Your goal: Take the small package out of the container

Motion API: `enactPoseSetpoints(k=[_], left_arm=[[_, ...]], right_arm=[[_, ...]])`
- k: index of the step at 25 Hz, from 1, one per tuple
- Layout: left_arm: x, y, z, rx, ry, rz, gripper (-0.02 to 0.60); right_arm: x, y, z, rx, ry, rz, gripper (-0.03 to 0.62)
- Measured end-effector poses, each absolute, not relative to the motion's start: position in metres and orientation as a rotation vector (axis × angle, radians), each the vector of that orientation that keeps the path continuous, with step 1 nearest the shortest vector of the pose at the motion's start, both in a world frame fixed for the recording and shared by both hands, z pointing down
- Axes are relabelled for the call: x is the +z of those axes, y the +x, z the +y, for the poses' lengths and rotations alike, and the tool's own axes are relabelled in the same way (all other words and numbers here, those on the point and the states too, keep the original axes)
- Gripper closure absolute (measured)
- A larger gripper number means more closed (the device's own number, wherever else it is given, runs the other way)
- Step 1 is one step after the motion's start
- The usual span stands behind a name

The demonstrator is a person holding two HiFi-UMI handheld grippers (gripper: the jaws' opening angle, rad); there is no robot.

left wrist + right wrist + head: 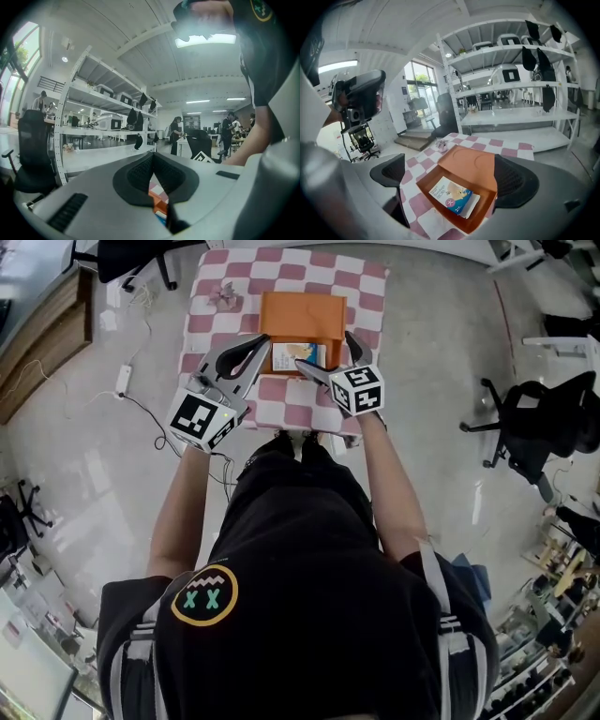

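Checked-cloth counter (366, 287), open workshop. Small package (451, 196) lay inside orange container (471, 171). R gripper (452, 180) fingers spread, framing it; L gripper (153, 161) fingers pressed together, empty. Approach step, prob.; next: lower R, pinch pkg edge.

One open orange box container (302, 313); one small blue-and-white package (298, 356); one pink-and-white checked cloth (281, 273); one small pinkish trinket (225, 294); two grippers, left gripper (262, 341) and right gripper (323, 349).

package (451, 197) in container (474, 168), container on table (286, 270)
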State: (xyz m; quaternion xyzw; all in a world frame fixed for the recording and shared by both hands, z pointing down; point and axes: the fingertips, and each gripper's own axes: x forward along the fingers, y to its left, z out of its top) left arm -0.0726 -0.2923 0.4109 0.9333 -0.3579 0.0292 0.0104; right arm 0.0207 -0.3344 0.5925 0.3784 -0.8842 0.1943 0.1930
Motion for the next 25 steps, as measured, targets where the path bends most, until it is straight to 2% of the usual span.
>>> enactPoseSetpoints(k=[10,25], left_arm=[[0.415,-0.076,-0.29,0.105,2.878,-1.16,0.565],[0.414,-0.088,-0.287,0.109,2.853,-1.22,0.565]], right_arm=[[0.679,0.018,-0.351,0.924,1.049,-2.309,0.002],[0.743,0.013,-0.339,1.319,0.995,-2.067,0.005]])
